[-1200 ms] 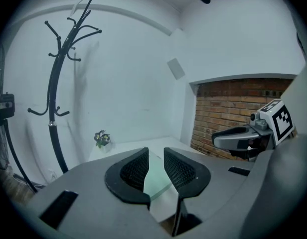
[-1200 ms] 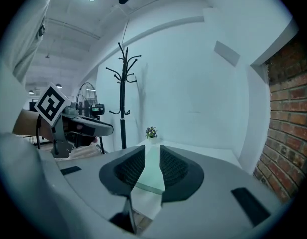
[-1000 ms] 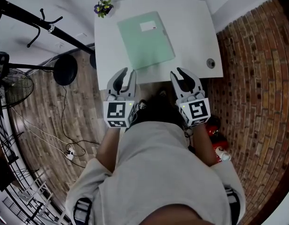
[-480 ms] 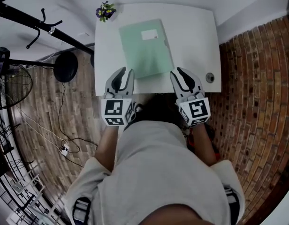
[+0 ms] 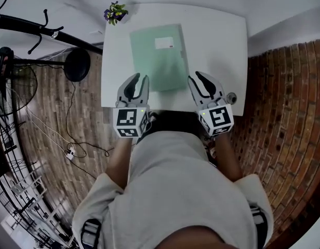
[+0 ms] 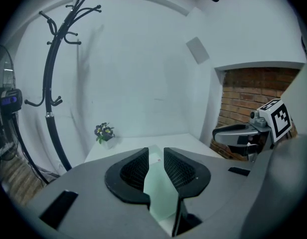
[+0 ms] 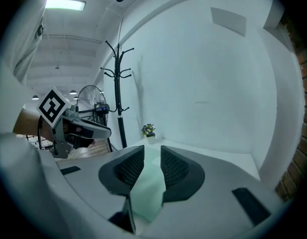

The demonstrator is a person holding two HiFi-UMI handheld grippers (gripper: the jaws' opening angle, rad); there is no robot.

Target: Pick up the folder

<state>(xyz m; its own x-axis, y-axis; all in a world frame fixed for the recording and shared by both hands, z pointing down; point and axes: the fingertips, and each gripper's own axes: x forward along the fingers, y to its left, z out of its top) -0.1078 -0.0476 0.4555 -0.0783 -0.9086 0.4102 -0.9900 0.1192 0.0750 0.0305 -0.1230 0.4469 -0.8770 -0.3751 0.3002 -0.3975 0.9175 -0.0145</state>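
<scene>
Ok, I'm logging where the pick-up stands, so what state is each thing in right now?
folder: closed, lying flat on the table, not gripped.
left gripper: jaws apart, nothing between them, by the folder's near left corner.
right gripper: jaws apart, nothing between them, by the folder's near right corner.
potted plant: upright at the table's far left corner.
coat rack: standing upright beside the table.

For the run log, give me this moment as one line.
phase: pre-grasp | folder: flat on table, not gripped | left gripper: open, empty, by near-left corner | right gripper: open, empty, by near-right corner
</scene>
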